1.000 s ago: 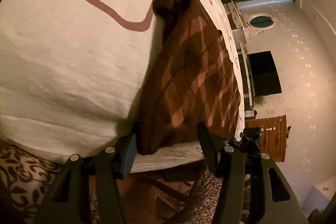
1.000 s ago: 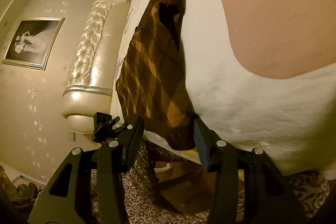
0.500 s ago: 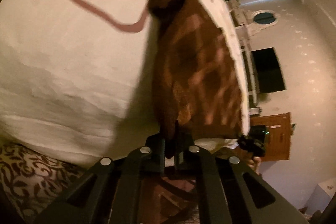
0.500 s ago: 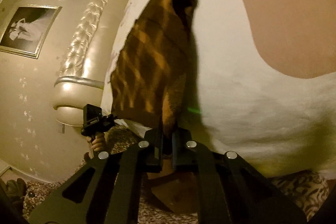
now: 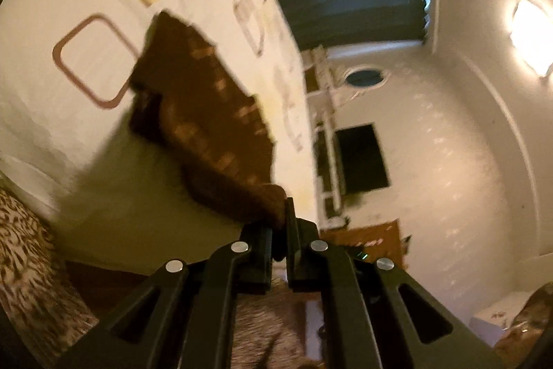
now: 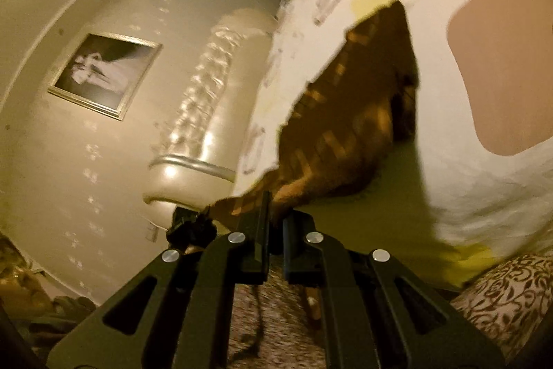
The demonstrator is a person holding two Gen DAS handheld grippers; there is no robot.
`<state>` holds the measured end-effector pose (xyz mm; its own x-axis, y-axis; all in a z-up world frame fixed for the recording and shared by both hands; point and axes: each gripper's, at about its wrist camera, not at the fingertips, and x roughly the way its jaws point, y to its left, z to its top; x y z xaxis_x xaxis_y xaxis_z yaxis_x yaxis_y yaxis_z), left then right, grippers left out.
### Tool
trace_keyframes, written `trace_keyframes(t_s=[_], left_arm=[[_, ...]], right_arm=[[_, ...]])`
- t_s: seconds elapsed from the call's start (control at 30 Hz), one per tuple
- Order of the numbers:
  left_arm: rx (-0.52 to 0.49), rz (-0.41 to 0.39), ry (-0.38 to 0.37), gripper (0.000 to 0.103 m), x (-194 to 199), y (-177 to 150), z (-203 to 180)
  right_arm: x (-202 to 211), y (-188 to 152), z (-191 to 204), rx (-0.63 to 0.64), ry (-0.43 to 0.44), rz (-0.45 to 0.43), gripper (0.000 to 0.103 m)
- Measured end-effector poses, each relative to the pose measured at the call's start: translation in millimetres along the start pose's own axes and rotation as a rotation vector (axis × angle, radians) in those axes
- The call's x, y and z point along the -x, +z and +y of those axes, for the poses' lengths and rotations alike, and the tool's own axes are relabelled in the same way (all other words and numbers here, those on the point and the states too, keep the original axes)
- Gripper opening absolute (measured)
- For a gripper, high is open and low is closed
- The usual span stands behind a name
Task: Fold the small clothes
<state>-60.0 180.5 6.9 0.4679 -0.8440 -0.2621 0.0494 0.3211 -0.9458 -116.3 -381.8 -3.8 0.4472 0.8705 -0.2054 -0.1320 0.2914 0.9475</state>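
White patterned bedsheet [image 5: 69,134] lies under the brown plaid garment [image 5: 207,113]. My left gripper [image 5: 280,223] and right gripper [image 6: 273,217] each pinch a near corner, lifted off the sheet. Fold just begun; nothing laid over yet.

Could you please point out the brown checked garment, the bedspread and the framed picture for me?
brown checked garment [image 5: 207,127]: left wrist view, middle of the cloth.
bedspread [image 6: 449,182]: right wrist view, bare white part.
framed picture [image 6: 103,75]: right wrist view, its centre.

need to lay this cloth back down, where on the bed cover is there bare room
Bare cover lies left of the brown checked garment around the brown outlined square, and right of it by the tan patch. The near edge is crowded: left gripper and right gripper pinch its corners.
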Motion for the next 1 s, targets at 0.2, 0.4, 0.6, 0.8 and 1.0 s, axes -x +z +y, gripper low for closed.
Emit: trace_keyframes(t_s=[0.2,0.4,0.6,0.8,1.0], left_arm=[[0.002,-0.082,-0.053,0.005,-1.1,18.1,-40.4],[0.012,-0.120,-0.056,0.005,-30.4,64.0,-43.2],[0.069,-0.184,0.044,0.005,-71.7,131.5,-7.6],[0.173,-0.193,0.143,0.005,-122.0,188.2,54.1],[0.257,-0.191,0.233,0.005,-161.6,229.0,106.2]], right_arm=[[7.9,23.5,33.1,0.029,0.076,-0.077,0.005],[-16.5,68.0,34.3,0.039,0.090,-0.125,0.005],[-53.4,125.7,-0.4,-0.027,0.070,-0.162,0.005],[-101.7,179.4,-49.6,-0.110,-0.008,-0.152,0.005],[-147.6,216.6,-102.7,-0.203,-0.079,-0.134,0.005]])
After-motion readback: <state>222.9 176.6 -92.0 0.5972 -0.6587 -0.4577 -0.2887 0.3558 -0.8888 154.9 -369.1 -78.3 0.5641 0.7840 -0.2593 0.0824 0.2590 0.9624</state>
